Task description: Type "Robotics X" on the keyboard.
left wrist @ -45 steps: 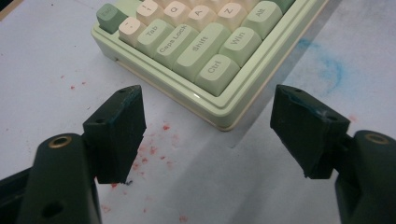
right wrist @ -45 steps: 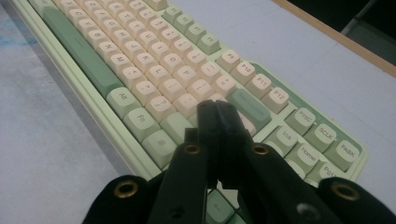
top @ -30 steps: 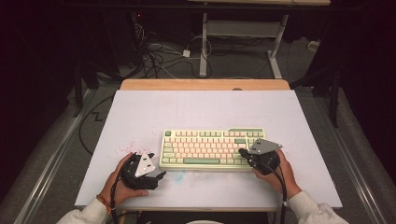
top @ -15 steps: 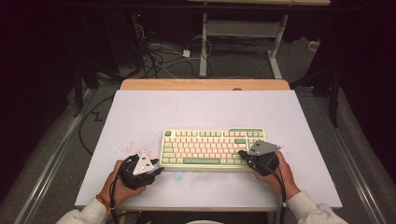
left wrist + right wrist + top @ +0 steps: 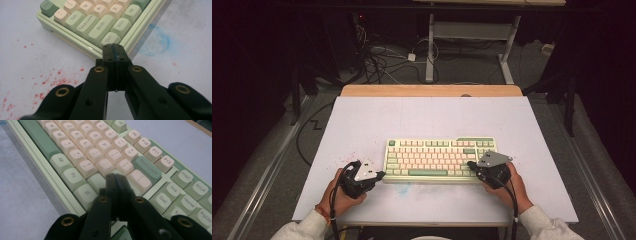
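At the left of the counter [image 5: 362, 125], red specks dot the white surface, and the left gripper [image 5: 381, 174] rests just beside the keyboard's [image 5: 439, 157] near left corner. Its jaws have just been closing and now stand pressed together with nothing between them; in the left gripper view the tips sit right at the case edge below the Ctrl key [image 5: 109, 40]. A faint blue smudge [image 5: 157, 42] marks the counter just in front of the keyboard.

The keyboard lies flat in the middle of the counter, nearer the person's side, its long edge running across.

At the right, the right gripper [image 5: 470, 164] has its jaws pressed together too, holding nothing, with the tips over the keys near the Backspace key [image 5: 148, 169] and the keys beside it.

The work in hand looks like pressing keys with the closed tips, one from each side. To do it well, each tip should come down square on the middle of a single key, not on the gap between two. The left tip needs to rise over the case edge before it reaches Ctrl. A short, straight push should do, with the keyboard kept from sliding.
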A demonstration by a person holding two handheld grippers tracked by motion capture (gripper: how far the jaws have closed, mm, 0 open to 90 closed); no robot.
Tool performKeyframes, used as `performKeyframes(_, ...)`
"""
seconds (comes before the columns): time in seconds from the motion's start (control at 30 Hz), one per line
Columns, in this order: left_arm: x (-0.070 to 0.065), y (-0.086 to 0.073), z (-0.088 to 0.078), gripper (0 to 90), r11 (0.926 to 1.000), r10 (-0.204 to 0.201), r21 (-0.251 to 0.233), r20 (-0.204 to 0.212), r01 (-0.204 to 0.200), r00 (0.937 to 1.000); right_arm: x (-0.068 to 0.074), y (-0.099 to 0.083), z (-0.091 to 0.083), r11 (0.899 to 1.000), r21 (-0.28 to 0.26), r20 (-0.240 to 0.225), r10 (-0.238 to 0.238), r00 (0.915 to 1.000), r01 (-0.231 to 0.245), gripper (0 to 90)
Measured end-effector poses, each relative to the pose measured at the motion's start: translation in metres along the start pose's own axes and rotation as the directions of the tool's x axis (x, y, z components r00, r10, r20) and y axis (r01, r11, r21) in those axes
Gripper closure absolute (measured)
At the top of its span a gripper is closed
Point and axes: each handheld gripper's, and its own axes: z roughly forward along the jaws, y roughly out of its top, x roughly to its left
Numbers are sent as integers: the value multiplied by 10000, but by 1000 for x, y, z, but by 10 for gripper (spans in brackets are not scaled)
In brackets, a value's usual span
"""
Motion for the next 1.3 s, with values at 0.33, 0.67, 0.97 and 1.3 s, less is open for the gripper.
performKeyframes(0.33, 2, 17, 8, 874, 9999, 67, 74, 223, -68, 9997, 0, 0, 0, 10000, 14, 29, 2, 10000, -2, 900)
performKeyframes(0.67, 5, 36, 12, 862, 9996, 256, -150, 269, -252, 9993, 1, 0, 0, 10000, -5, 51, -22, 10000, 22, 900)
performKeyframes(0.97, 6, 54, 20, 861, 9987, 441, -264, 239, -435, 9987, 1, 0, 0, 10000, 21, 45, -36, 10000, 36, 900)
performKeyframes(1.3, 6, 67, 29, 862, 9977, 634, -271, 390, -624, 9972, 1, 0, 0, 10000, 14, 46, -47, 10000, 47, 900)
